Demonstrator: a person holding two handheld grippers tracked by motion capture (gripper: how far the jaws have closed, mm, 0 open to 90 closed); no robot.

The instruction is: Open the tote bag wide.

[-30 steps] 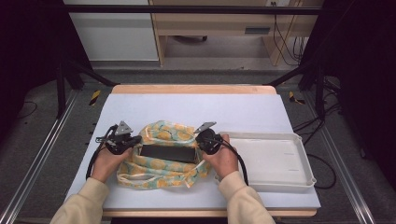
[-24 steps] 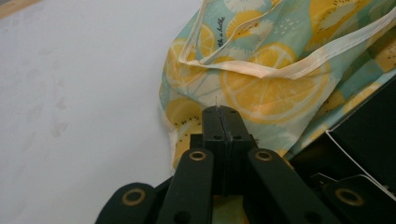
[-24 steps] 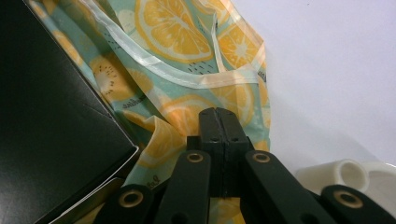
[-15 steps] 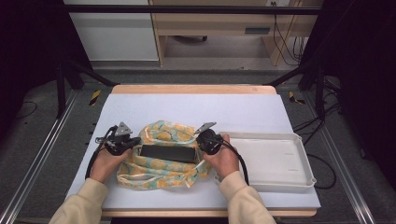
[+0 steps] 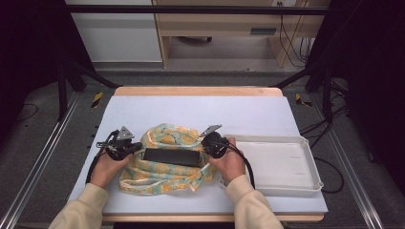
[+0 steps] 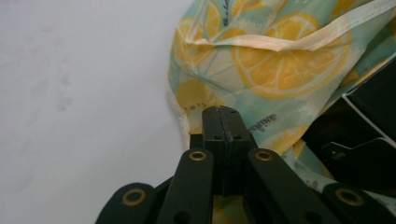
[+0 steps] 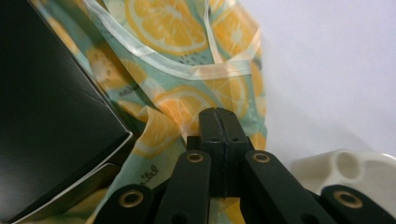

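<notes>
A teal cloth bag printed with orange slices [image 5: 165, 174] lay crumpled on the white tabletop [image 5: 200, 112], with a flat black rectangular box [image 5: 171, 156] resting in its opening. The left hand-held gripper [image 6: 223, 120] sat at the bag's left edge and the right hand-held gripper [image 7: 219, 122] at its right edge, each with jaws pressed together; cloth between them could not be confirmed. A white plastic tray [image 5: 308, 162] stood just beside the bag, on the right.
</notes>
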